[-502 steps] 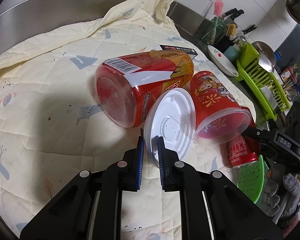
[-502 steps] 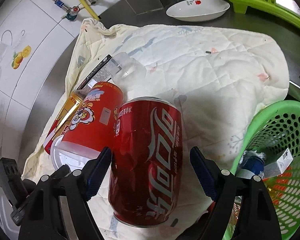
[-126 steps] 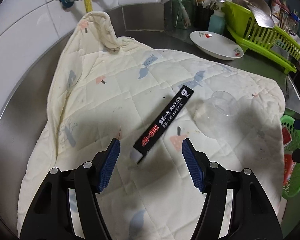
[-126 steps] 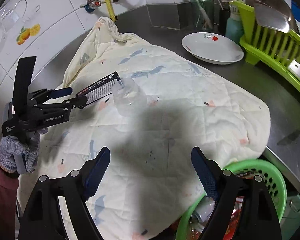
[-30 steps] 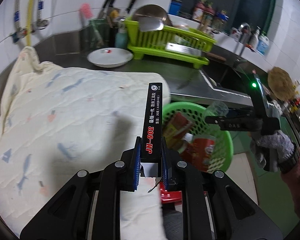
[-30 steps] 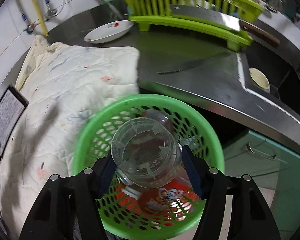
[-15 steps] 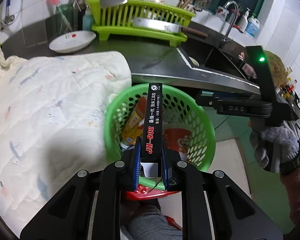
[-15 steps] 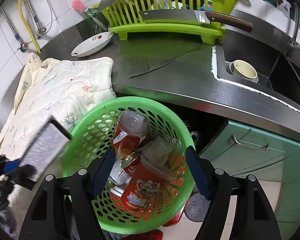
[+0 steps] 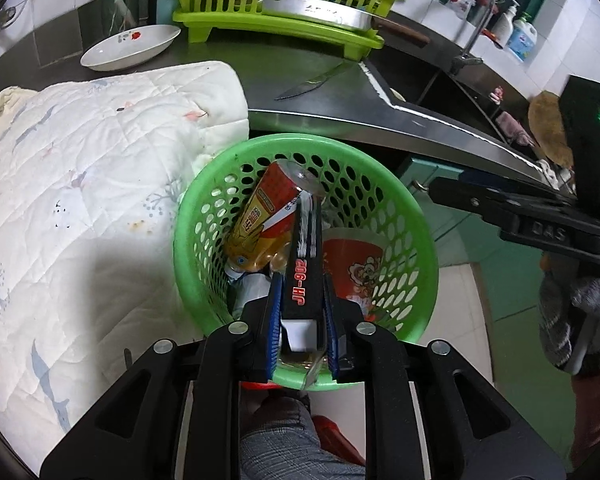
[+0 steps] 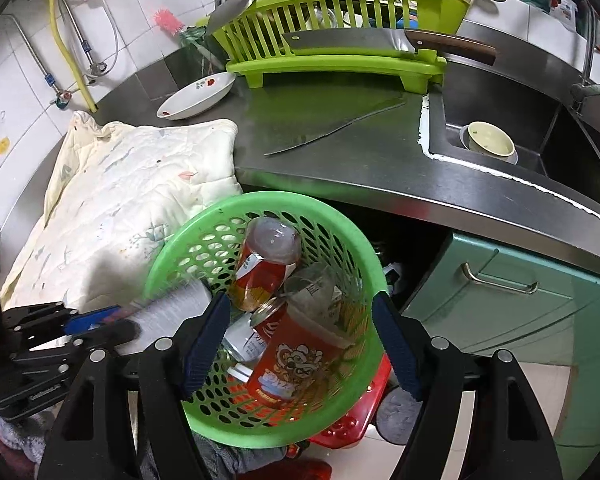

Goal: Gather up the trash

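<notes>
A green perforated basket (image 9: 204, 200) (image 10: 260, 200) hangs below the counter edge. It holds a red-and-yellow can (image 9: 264, 212) (image 10: 268, 256), a red printed cup (image 9: 352, 264) (image 10: 292, 356) and a clear plastic cup (image 10: 312, 284). My left gripper (image 9: 302, 300) (image 10: 100, 320) is over the basket's near rim, its pads against a long black box (image 9: 305, 276) (image 10: 172, 312) marked JH-902. The jaws are opening, and the box's far end dips blurred into the basket. My right gripper (image 10: 298, 308) (image 9: 436, 194) hovers open above the basket with nothing between its fingers.
A cream quilt (image 9: 80, 168) (image 10: 132, 184) covers the counter left of the basket. A knife (image 10: 336, 128) lies on the steel counter, with a white dish (image 10: 196, 96) and a green dish rack (image 10: 332, 40) behind. At the right are a sink with a bowl (image 10: 488, 140) and a green cabinet (image 10: 500, 300).
The left gripper carried the black box from over the quilt to above the basket and lowered it. The right gripper let the clear cup drop into the basket and opened wider.
</notes>
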Demonstrator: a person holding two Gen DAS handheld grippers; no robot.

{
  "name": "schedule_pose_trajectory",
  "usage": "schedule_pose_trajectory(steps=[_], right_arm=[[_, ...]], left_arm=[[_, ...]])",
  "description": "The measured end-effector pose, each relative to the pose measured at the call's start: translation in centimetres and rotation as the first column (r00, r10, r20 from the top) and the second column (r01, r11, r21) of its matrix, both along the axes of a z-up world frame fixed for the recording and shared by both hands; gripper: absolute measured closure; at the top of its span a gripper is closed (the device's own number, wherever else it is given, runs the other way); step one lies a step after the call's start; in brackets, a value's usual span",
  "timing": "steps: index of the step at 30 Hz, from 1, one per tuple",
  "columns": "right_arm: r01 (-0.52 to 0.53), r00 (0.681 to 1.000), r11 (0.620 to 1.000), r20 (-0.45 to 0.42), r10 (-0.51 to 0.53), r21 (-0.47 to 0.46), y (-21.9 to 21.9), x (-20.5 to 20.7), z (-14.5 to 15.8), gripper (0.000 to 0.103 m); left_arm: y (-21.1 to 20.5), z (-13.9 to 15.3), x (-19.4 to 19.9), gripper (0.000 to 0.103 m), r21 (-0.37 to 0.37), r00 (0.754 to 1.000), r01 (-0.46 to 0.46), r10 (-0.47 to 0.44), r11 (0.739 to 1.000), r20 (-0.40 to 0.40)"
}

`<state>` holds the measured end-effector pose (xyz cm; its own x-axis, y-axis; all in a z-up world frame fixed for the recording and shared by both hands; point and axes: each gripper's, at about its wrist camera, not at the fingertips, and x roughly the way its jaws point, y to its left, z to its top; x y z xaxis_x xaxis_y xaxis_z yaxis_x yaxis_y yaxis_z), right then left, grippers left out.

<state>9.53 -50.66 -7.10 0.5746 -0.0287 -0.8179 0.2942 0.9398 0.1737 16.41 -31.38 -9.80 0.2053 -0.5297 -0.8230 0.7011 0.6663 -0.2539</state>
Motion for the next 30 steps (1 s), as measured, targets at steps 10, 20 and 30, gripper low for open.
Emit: schedule_pose_trajectory(steps=[10,20,30], right_arm=[[-0.04,0.999,0.999,0.011,0.04,0.004,2.2,-1.3,0.4,0.032],[-0.075,0.997,0.997,0.027,0.076,-0.026,6.3,-2.5,0.8,0.026],[-0.113,0.991,0.99,0.062,0.118,-0.083,11.6,-3.0,2.1,0.014]], left_arm=[[1.5,1.0,-0.4,0.05,-0.022,0.999,-0.036,0.037,0.999,0.031],[5.8,3.2,-0.7,0.03,-0.056,0.988,-0.111,0.117,0.992,0.103],[11.9,5.1,-1.3,0.013,-0.073,0.952,-0.243,0.252,0.967,0.176]])
